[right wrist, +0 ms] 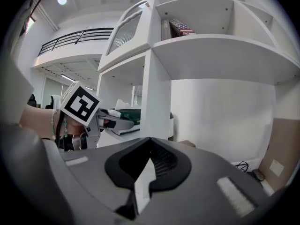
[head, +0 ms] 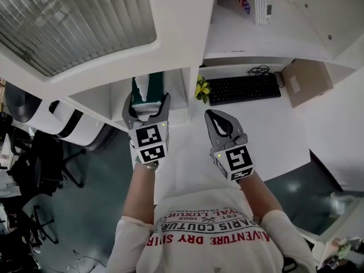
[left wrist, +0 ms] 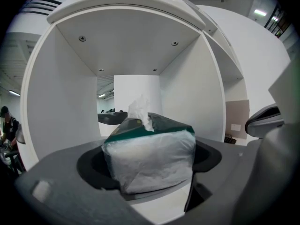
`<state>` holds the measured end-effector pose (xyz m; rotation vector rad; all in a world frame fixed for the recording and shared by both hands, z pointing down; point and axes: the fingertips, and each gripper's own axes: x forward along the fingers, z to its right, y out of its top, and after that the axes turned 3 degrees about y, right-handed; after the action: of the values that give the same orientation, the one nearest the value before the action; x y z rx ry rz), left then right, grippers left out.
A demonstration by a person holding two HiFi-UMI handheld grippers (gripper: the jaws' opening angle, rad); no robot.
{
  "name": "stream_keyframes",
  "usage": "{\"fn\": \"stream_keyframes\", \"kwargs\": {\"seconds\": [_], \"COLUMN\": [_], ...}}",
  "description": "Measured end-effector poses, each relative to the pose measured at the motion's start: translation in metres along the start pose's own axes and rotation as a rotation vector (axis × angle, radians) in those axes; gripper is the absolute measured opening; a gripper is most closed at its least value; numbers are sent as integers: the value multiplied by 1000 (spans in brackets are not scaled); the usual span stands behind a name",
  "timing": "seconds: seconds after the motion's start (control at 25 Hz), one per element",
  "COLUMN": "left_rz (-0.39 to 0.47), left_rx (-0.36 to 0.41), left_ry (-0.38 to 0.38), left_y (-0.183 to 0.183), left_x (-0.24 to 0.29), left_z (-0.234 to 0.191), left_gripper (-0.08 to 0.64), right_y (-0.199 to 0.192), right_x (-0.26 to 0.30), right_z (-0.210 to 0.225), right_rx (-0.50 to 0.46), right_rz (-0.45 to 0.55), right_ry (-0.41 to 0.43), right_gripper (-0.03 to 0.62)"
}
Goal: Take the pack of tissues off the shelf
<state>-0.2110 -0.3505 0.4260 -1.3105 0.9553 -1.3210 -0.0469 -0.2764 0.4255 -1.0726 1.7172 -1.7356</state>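
**Pack of tissues [left wrist: 149,158]: flanked on the shelf, grasp not yet made**

- **Location:** stands on the floor of an open white shelf [left wrist: 61,102] compartment, with one sheet sticking up from its green top.
- **Left gripper [head: 148,99]:** the fingers are spread wide, one on each side of the pack, and no squeeze is visible.
- **Step, as judged:** closing for the grasp. The next move calls for a firm pinch on the soft wrap, then a level pull straight out toward the person.
- **Edges:** the compartment walls stand near both fingers, the ceiling is well above, and the front lip is below.
- **Right gripper [head: 211,114]:** the fingers are together and hold nothing. It hangs over the desk [head: 187,147], clear of the shelf.
- **Open room:** bare desk lies to the right.
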Motion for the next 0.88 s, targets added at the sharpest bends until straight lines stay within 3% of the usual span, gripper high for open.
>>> {"fn": "stream_keyframes", "kwargs": {"seconds": [0.36, 0.88], "left_rz": [1, 95], "left_rx": [-3, 44], "left_ry": [-2, 18], "left_y": [9, 29], "left_x": [-24, -123], "left_z": [8, 33], "left_gripper": [428, 419], "right_y": [2, 8], "right_x": [-17, -64], "right_z": [2, -8], "right_rx": [-1, -12], "right_rz": [3, 27], "right_ry": [11, 95], "right_gripper": [2, 2]}}
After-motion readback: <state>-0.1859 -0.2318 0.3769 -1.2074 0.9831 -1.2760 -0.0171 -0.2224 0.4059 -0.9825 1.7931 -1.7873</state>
